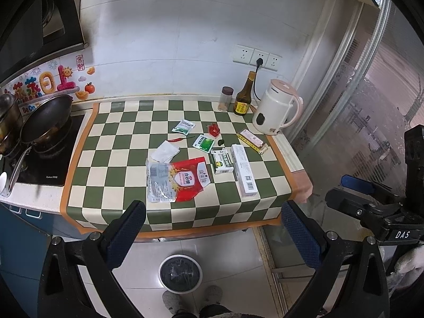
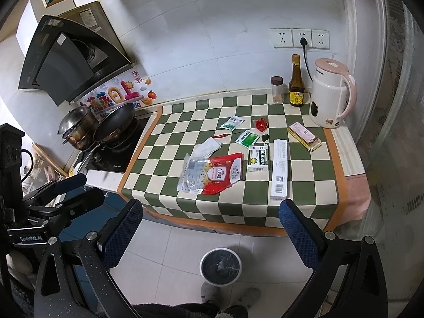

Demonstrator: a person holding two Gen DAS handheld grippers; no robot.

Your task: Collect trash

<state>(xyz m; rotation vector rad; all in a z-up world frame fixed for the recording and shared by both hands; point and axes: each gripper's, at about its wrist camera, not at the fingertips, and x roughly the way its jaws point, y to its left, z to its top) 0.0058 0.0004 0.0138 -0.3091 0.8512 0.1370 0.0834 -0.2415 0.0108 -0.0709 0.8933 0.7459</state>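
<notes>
Left claw (image 1: pixel 212 228) and right claw (image 2: pixel 210 225) both gape, empty; red sugar bag (image 1: pixel 185 179) on bench (image 1: pixel 111 185) just ahead; bin (image 1: pixel 180 273) below.

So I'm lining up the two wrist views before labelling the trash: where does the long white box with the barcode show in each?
Left wrist: the long white box lies right of centre, near the checkered cloth's front edge, beside the green-and-white box.
Right wrist: the long white box lies right of centre, just above the right finger's tip.
Shared landmark: the white-and-pink kettle at the counter's back right corner.
</notes>
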